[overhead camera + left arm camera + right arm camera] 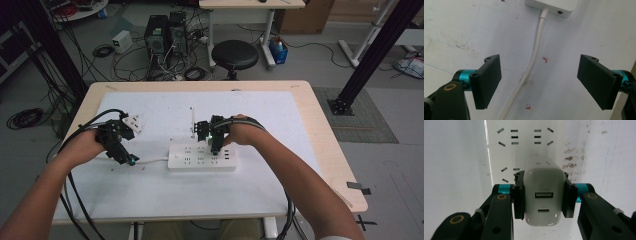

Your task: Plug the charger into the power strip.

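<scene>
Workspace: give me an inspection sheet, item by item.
Surface: white mat on a wooden table; stains and small red marks.
Job's things: white power strip lying flat mid-mat; white USB charger held over its sockets.
Clutter: small white adapter near the left gripper.
Grippers: left gripper open, straddling the strip's cord; right gripper shut on the charger.
Cables: strip's white cord runs left; black gripper cables trail off the near edge.
Surroundings: black stool, computer towers, floor cables.
</scene>
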Demonstrator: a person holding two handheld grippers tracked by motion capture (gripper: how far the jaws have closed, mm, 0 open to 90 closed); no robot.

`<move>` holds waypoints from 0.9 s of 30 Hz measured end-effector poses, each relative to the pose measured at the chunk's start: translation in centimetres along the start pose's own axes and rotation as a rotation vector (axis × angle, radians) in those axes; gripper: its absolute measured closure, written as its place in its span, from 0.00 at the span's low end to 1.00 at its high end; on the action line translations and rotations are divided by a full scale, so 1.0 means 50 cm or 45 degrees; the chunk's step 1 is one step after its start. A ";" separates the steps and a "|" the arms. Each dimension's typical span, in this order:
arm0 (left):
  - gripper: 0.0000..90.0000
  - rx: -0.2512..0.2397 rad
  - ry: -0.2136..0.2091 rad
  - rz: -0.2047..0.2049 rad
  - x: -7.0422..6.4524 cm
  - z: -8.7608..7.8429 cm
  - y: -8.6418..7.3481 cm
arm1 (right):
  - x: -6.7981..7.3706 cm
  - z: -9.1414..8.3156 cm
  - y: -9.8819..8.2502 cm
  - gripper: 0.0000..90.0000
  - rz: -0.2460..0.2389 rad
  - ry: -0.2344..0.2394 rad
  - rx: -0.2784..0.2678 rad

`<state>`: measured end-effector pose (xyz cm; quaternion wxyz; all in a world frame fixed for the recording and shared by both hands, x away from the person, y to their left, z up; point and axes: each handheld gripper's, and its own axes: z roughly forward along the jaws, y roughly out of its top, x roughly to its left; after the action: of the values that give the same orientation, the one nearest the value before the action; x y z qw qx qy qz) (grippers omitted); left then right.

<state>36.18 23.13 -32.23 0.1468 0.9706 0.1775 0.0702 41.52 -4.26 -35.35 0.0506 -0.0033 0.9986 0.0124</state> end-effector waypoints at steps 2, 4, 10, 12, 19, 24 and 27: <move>0.22 -0.005 0.000 -0.007 0.000 0.001 -0.002 | -0.001 0.001 0.002 0.69 -0.008 -0.001 -0.005; 0.22 -0.004 -0.002 -0.005 0.001 0.003 -0.005 | 0.000 0.001 0.003 0.69 -0.011 0.003 -0.003; 0.22 -0.003 -0.010 -0.003 0.002 0.009 -0.004 | 0.006 0.019 0.014 0.69 -0.036 -0.021 0.065; 0.22 -0.004 -0.016 0.001 0.002 0.011 -0.004 | 0.003 0.019 0.014 0.69 -0.021 -0.012 0.067; 0.22 -0.015 -0.021 -0.008 0.006 0.013 -0.004 | 0.000 0.021 0.013 0.69 0.039 -0.001 0.066; 0.22 -0.017 -0.024 -0.006 0.009 0.013 -0.005 | -0.001 0.022 0.021 0.69 0.044 0.005 0.095; 0.22 -0.025 -0.025 -0.013 0.008 0.013 -0.007 | -0.003 0.025 0.033 0.69 0.027 0.013 0.129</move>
<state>36.56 23.42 -32.91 0.1585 0.9688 0.1804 0.0617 41.79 -2.59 -36.55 0.0455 0.0099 0.9982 -0.0378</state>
